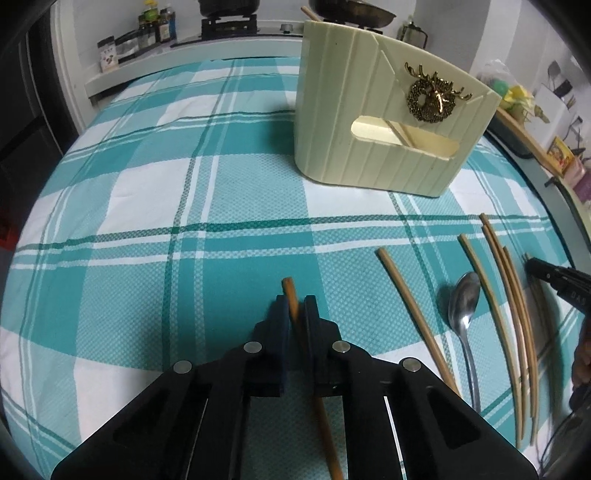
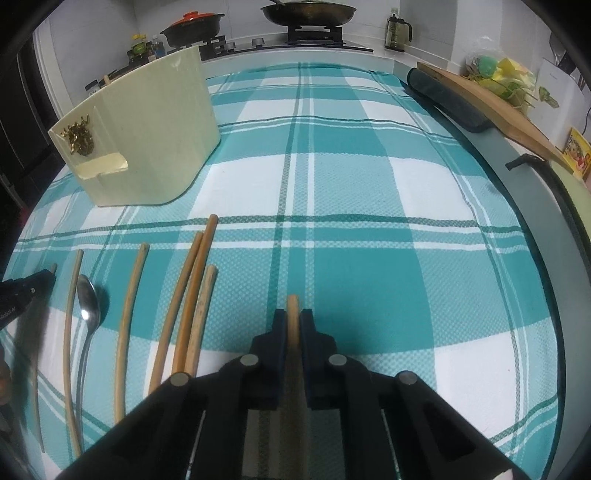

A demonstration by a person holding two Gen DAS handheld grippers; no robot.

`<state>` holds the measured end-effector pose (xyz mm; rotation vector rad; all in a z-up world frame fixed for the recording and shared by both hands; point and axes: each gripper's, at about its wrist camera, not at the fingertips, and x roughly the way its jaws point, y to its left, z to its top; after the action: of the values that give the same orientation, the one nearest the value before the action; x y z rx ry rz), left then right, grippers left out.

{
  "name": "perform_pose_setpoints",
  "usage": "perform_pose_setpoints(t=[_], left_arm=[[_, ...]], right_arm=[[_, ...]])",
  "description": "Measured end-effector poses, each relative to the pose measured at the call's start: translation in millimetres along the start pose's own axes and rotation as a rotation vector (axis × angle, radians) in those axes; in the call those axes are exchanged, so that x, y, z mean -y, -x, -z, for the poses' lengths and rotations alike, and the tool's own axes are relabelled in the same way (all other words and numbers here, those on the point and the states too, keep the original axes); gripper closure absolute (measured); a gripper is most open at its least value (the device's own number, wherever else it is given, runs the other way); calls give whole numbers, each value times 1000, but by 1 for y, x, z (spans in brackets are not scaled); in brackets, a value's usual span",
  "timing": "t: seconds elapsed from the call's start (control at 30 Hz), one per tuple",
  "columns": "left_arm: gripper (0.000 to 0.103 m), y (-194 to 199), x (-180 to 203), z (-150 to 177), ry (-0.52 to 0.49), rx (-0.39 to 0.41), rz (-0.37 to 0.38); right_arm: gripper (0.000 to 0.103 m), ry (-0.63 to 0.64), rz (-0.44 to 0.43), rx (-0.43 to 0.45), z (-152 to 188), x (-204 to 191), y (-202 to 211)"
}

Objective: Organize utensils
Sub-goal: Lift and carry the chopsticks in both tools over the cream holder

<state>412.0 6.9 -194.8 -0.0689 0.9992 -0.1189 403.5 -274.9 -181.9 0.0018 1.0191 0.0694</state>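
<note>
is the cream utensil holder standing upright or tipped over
Upright: the cream utensil holder stands on its flat base on the checked cloth, open top upward.

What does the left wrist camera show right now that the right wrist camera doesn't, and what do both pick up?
Only the left wrist view: the left gripper shut on a darker chopstick.

Only the right wrist view: the right gripper shut on a pale chopstick, plus a red-lidded pot on the stove.

Both: the cream utensil holder with its gold deer emblem, the spoon, loose chopsticks, and the checked cloth.
</note>
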Motion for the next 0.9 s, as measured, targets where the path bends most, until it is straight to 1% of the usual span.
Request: perform_pose_setpoints(t=[0.07,0.17,0.3,0.47,0.57,0.63,0.8,0.9], left_arm=[[98,13,1,0,-1,36,23],[99,44,4,-2,6,103,68],[99,95,7,-8,4,201,115],[99,158,7,-8,-13,309,165],[99,185,7,-6,-18,357,188],[99,202,7,-4,-16,392,204],[99,227,11,-2,-22,461,222],[101,234,11,-6,-21,474,236]], right_arm=[[96,-32,-40,12,-3,4,3],[96,-62,-99,67,-7,3,26],[96,-65,-170,168,-15,-7,79],[96,-11,-225,303,-21,-27,155],[96,27,-232,380,-17,-36,195],[96,44,-229,422,-14,-41,214],[96,94,-172,540,-6,-55,244],[96,107,-160,598,-5,-60,254]])
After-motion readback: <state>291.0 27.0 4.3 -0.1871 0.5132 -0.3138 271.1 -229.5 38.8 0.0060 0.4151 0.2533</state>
